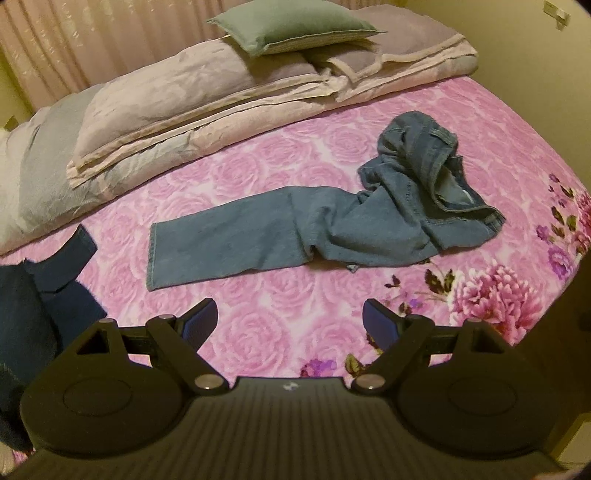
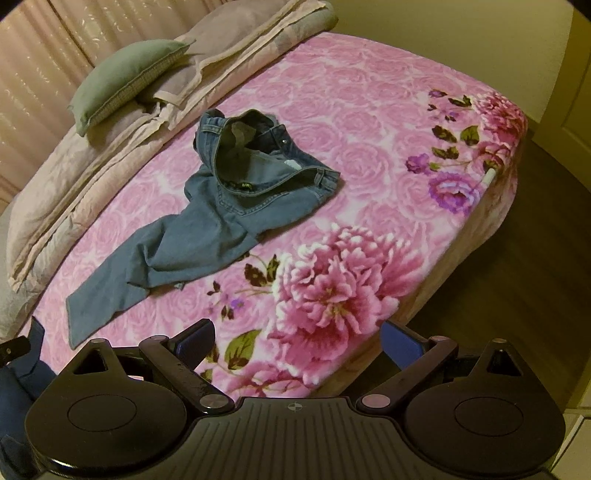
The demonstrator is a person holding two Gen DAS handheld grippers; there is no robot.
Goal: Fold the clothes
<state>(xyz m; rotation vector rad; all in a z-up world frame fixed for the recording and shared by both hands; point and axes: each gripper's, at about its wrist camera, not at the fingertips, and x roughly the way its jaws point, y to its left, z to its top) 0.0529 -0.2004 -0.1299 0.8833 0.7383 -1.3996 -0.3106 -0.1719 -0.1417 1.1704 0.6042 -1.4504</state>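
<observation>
Jeans (image 1: 325,229) x1, crumpled on pink bed cover (image 1: 258,332), 1 green pillow (image 1: 291,26) behind jeans, left gripper (image 1: 290,317) & right gripper (image 2: 297,338) near jeans, both wide, empty

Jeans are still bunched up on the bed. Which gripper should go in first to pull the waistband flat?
Probably right. The right gripper looks toward the bunched waistband of the jeans; the left gripper faces the leg hem. Both are open and empty.

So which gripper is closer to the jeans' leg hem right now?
Left, probably. The left gripper hangs open just short of the jeans hem; the right gripper hangs open off toward the waistband side, near the bed's corner.
</observation>
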